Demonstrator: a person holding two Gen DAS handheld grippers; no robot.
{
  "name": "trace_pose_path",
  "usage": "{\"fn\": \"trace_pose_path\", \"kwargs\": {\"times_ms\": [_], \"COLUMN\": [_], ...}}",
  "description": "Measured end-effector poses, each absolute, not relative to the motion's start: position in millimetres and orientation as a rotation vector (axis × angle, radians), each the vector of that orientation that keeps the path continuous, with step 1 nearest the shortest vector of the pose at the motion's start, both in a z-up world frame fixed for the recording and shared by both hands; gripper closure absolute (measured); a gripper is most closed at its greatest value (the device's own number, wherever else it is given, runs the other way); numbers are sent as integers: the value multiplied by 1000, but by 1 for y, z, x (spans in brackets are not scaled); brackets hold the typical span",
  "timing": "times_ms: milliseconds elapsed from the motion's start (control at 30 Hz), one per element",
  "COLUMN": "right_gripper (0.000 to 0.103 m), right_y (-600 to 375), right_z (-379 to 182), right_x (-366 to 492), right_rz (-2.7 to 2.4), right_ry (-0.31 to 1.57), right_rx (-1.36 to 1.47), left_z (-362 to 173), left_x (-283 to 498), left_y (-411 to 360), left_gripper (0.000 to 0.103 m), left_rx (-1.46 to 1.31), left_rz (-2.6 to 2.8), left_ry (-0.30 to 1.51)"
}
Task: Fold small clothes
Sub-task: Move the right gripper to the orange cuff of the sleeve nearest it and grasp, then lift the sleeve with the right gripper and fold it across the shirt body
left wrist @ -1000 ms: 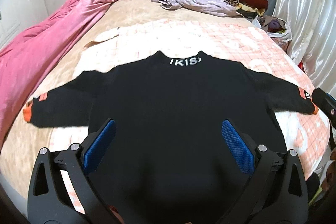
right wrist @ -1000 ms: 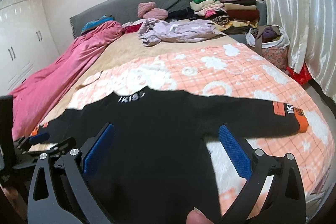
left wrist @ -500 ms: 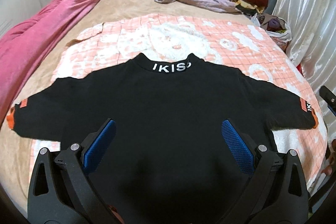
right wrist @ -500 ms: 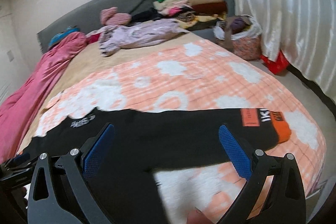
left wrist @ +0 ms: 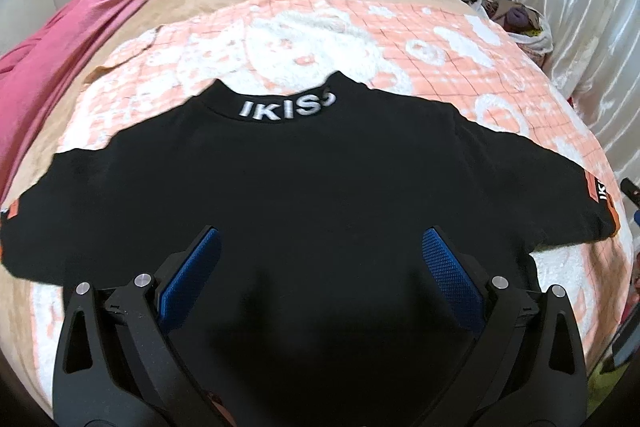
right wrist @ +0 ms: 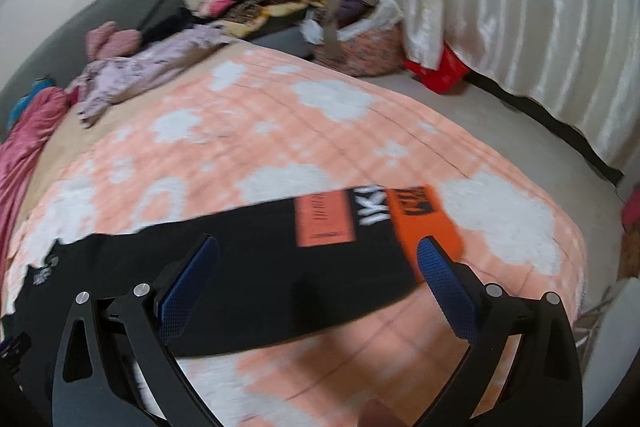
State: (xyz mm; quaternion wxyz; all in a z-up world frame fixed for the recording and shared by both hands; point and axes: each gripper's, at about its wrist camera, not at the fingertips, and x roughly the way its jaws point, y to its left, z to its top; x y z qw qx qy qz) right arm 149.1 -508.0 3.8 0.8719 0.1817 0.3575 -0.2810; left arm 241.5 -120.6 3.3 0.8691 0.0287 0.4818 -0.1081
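From the left wrist, the black sweater [left wrist: 304, 211] lies face-up and flat on the peach blanket [left wrist: 400, 39] of the bed, collar lettering away from the camera, both sleeves stretched out sideways. A second ago the garment sat lower and smaller in this view; now the body fills the frame, so the left gripper [left wrist: 320, 259] has moved in over the chest. Its jaws stand spread wide, holding nothing, blue pads on either side of the dark cloth.

From the right wrist, the view has swung hard: earlier it took in the collar and most of the sweater, now it centres on the right sleeve [right wrist: 280, 267] and its orange cuff [right wrist: 424, 223]. The picture is blurred, which suggests fast motion. The right gripper [right wrist: 316, 263] hangs just above the sleeve, jaws spread apart and empty, the right pad close to the cuff.

The garment looks spread and ready; the first fold, likely the right sleeve brought inward, is not yet begun.
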Motion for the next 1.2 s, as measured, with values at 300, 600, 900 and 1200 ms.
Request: {"fn": "trace_pose_path", "kwargs": {"times_ms": [300,600,900,1200], "right_gripper": [4,46,83,93], "right_y": [-552,-568,-565,-549], "right_z": [-31,-49,-33,-18], "right_x": [140,139,122,123], "right_rz": [-631,-577,-542,-374], "right_ry": [806,810,729,666], "right_rx": [468,507,503,517], "left_z": [-10,-42,-58,-55], "left_x": [254,264,264,263], "left_y": [-157,-171,-171,-169], "left_gripper": [8,8,8,8], "left_rx": [137,183,180,164], "left_rz": [-271,-287,-282,-292], "left_ry": [1007,1063,1062,1061]}}
